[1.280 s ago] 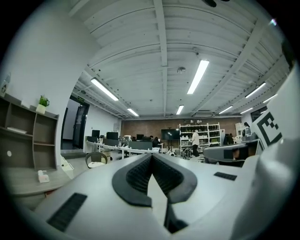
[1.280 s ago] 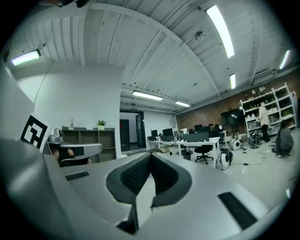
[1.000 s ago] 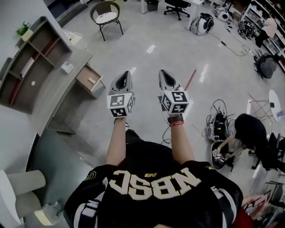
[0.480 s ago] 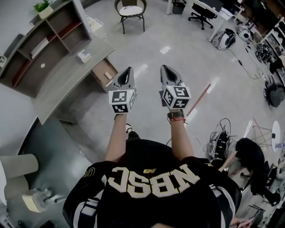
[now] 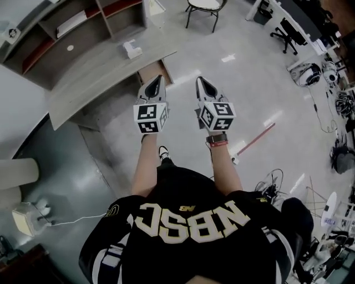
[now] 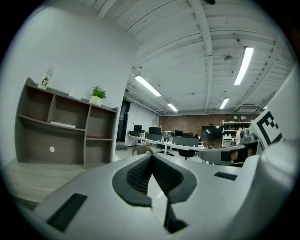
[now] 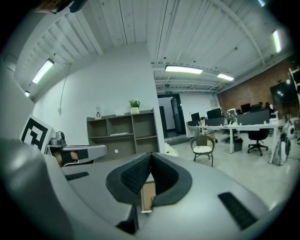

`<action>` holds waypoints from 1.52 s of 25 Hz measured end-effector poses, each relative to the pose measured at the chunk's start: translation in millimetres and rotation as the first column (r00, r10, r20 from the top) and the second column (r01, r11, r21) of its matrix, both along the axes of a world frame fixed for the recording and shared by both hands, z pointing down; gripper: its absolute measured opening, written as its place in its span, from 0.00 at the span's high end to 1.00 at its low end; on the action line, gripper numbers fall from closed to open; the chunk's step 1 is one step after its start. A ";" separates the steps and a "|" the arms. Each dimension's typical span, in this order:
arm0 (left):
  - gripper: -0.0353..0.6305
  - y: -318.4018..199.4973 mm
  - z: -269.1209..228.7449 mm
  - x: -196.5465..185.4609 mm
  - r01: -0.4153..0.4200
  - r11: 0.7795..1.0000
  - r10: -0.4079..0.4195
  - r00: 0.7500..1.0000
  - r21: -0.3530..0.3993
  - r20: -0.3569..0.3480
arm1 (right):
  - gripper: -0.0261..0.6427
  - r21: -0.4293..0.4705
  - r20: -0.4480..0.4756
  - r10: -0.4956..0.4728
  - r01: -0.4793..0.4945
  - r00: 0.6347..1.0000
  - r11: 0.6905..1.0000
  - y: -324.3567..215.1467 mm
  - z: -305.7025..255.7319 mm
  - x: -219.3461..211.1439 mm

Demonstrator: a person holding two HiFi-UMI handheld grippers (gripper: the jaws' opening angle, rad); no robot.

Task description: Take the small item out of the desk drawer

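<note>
In the head view a grey desk (image 5: pixel 94 72) runs across the upper left, with its wooden drawer (image 5: pixel 148 72) pulled open at the near right end. My left gripper (image 5: pixel 157 80) partly covers the drawer, so nothing inside it shows. My right gripper (image 5: pixel 199 82) is level with it, just to the right, over bare floor. Both are held in the air with jaws closed and nothing between them. The left gripper view has its closed tips (image 6: pixel 151 157) aimed past the shelf unit (image 6: pixel 65 131). Under the closed tips (image 7: pixel 151 155) in the right gripper view, the open drawer (image 7: pixel 147 196) shows.
A shelf unit (image 5: pixel 66 22) stands on the desk's far side, and a small white box (image 5: pixel 132 49) lies on the desktop. A round chair (image 5: pixel 204 5) is beyond it. A red stick (image 5: pixel 255 138) and cables lie on the floor at right. A white device (image 5: pixel 25 216) is at lower left.
The desk and open drawer have come nearer and swung toward the middle, now right at the left gripper's tip. Both grippers stay side by side and closed.
</note>
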State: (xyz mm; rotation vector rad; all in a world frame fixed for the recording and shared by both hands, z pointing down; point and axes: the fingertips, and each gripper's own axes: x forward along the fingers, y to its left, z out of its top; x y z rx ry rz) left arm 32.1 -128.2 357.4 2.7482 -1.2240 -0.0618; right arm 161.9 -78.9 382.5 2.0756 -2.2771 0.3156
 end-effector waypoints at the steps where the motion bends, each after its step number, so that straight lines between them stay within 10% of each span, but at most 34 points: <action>1: 0.93 -10.2 4.3 -6.3 0.013 1.000 -0.013 1.000 -0.007 -0.001 | 0.95 -0.007 -0.002 -0.011 0.011 1.000 1.000 -11.9 3.4 -4.7; 14: 0.93 -104.2 52.2 -65.1 0.157 0.983 -0.155 0.987 -0.100 0.031 | 0.95 -0.113 -0.015 -0.191 0.188 0.981 0.976 -134.1 51.5 -66.9; 38: 0.93 -174.7 175.4 -58.2 0.225 0.936 -0.192 0.971 -0.271 0.142 | 0.90 -0.471 0.040 -0.419 0.387 0.907 0.793 -216.0 235.0 -101.0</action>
